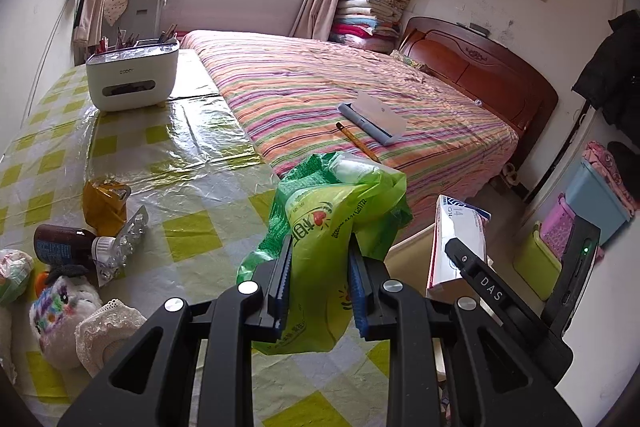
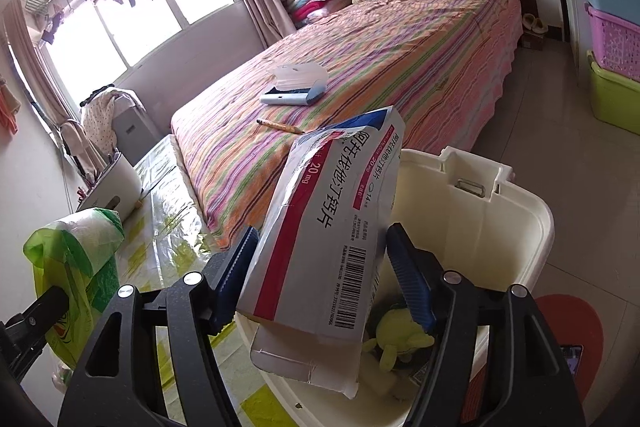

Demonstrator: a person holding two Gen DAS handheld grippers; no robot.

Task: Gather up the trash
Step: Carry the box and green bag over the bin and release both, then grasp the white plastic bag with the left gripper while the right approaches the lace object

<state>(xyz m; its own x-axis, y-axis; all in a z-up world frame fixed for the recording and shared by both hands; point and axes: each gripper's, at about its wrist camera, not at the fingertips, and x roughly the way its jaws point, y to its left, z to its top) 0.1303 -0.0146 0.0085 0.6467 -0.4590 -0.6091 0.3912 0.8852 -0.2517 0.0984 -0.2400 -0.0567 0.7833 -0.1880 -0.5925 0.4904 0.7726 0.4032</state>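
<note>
1. Left wrist view: the left gripper (image 1: 320, 279) has its 2 fingers closed in on 1 green plastic bag (image 1: 336, 223), bunched up and held above the worktop (image 1: 192, 163), which wears a yellow-green check cover. Something white sits in the bag's open top.
2. Same view, on the worktop's left side: 1 brown bottle (image 1: 64, 245) lying on its side with a white cap, 1 silver blister pack (image 1: 128, 235) touching the cap, and 1 crumpled amber wrapper (image 1: 105, 205) just behind them. There's 1 plush toy (image 1: 66, 307) at the near-left edge and 1 white organizer box (image 1: 133, 77) at the far end.
3. Still there: 1 pencil (image 1: 357, 142) and 1 lint roller (image 1: 374, 117) lie on the striped bed (image 1: 320, 75), near each other but apart. At right, the other gripper holds 1 medicine box (image 1: 456, 243).
4. Right wrist view: the right gripper (image 2: 324, 279) has its 2 fingers clamped on both sides of that medicine box (image 2: 320, 239), tilted, right over 1 cream bin (image 2: 500, 219) standing on the floor.
5. Inside the bin, 1 green plush toy (image 2: 400, 337) lies at the bottom. The green plastic bag (image 2: 76, 247) shows at the left.
6. Far right: 3 stacked storage crates (image 2: 612, 35), 1 blue, 1 purple, 1 green.
</note>
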